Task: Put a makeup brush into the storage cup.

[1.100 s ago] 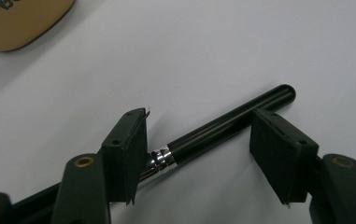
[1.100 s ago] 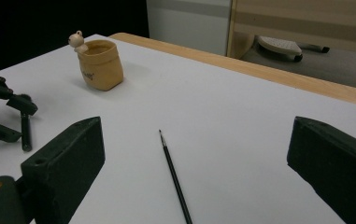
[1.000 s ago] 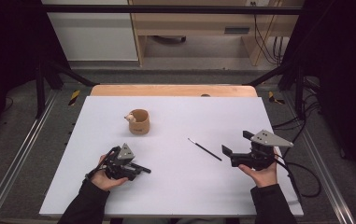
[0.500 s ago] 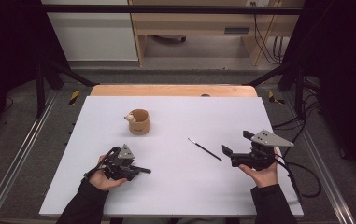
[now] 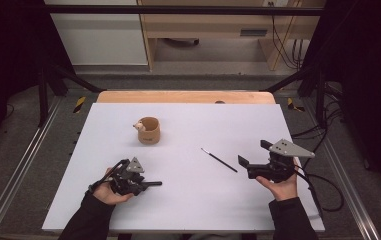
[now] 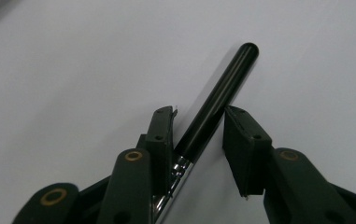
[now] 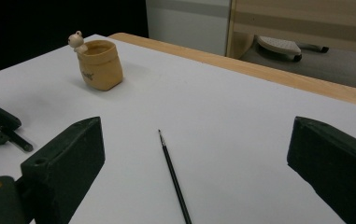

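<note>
From my remote seat I take the tan pot-shaped holder with a small figure on its rim (image 5: 148, 131) as my landmark. My left gripper (image 5: 150, 184) sits toward the near edge from the holder and a little to its left. A glossy black round-ended pen with a silver collar (image 6: 215, 103) runs between its jaws. In the left gripper view one jaw lies against the pen's barrel, while the other has a narrow strip of worktop showing between it and the barrel, so the pen is not pinched. Those jaws have just been closing around it.

My right gripper (image 5: 243, 162) rests well to the right of the holder and nearer the front edge. Its jaws are spread wide with nothing between them. A thin black paintbrush with a pale tip (image 5: 219, 160) lies flat just ahead of them, between this gripper and the holder, touching neither.

The white worktop (image 5: 188, 120) is bare all around the holder. There is open room on every side of it, back to the wooden strip at the far edge (image 5: 185, 97). Both grippers lie inside the near edge.

Compared with a second ago, both hands sit where they were, and the holder and paintbrush have not shifted.
</note>
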